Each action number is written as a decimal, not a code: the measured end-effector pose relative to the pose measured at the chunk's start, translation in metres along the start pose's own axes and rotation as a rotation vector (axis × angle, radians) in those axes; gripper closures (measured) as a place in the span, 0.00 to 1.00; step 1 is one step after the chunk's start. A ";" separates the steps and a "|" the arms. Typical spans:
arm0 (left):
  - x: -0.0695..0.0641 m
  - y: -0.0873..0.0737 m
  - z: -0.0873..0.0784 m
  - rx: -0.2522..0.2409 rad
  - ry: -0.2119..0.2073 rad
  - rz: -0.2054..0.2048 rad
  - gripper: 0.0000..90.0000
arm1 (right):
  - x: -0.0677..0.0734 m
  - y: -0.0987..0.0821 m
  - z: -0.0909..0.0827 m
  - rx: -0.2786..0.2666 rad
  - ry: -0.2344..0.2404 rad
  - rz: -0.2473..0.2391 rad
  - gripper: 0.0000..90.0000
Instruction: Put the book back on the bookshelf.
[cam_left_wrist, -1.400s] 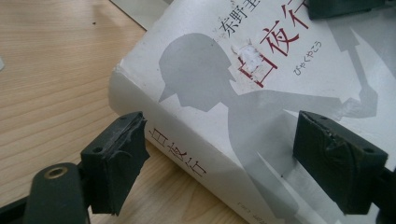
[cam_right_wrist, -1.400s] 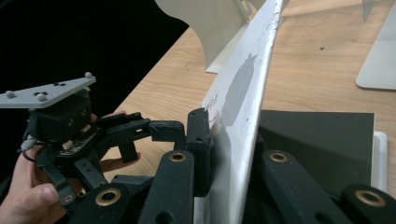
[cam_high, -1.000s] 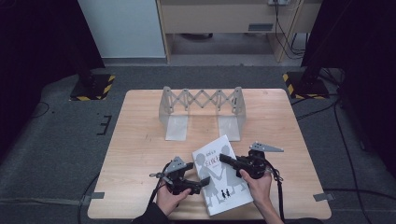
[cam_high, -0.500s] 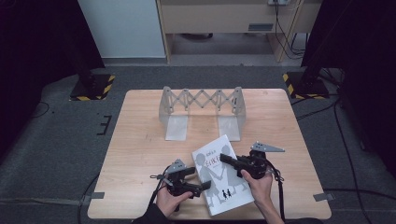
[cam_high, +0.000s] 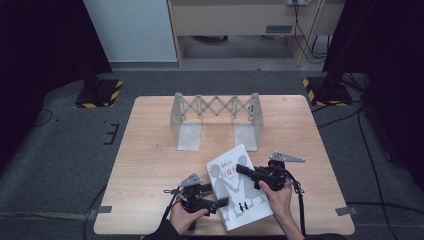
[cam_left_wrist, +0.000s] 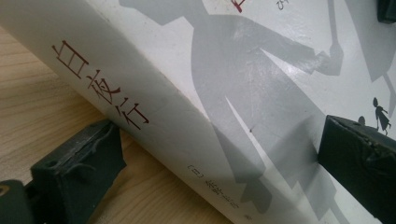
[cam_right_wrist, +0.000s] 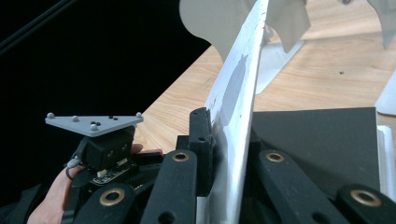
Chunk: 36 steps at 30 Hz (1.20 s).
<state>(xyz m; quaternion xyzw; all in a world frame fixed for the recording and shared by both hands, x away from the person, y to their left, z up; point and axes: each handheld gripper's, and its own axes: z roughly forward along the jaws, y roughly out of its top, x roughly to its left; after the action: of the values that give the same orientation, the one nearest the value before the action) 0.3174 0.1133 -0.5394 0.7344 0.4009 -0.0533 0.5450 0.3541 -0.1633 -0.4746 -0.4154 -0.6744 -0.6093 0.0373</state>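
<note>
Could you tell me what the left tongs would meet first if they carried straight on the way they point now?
Probably the white book: the left tongs point at its spine edge, one jaw low beside the spine, the other over the cover.

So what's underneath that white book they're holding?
Under the white book lies the wooden table. The left gripper has one jaw below the spine edge, one over the cover. The right gripper clamps the cover. Whatever lies beneath the book's middle is hidden.

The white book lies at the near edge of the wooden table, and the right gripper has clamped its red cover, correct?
Not quite: the right gripper has clamped the book's front cover, which is white with grey figures, not red, as the high view shows. It does lie at the table's near edge.
</note>
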 end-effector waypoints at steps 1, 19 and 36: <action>0.002 0.000 0.001 0.005 -0.002 -0.009 0.00 | -0.002 -0.001 0.001 0.002 -0.004 0.011 0.91; 0.005 0.000 0.007 0.044 0.008 -0.044 0.01 | -0.017 -0.009 0.006 0.048 -0.094 -0.026 0.77; 0.002 0.000 0.010 0.043 0.038 -0.044 0.02 | -0.025 -0.018 0.002 0.126 -0.160 -0.164 0.48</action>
<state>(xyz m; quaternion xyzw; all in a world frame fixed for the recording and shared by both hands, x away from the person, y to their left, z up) 0.3223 0.1056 -0.5438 0.7377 0.4262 -0.0598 0.5202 0.3604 -0.1732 -0.5032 -0.4031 -0.7437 -0.5317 -0.0406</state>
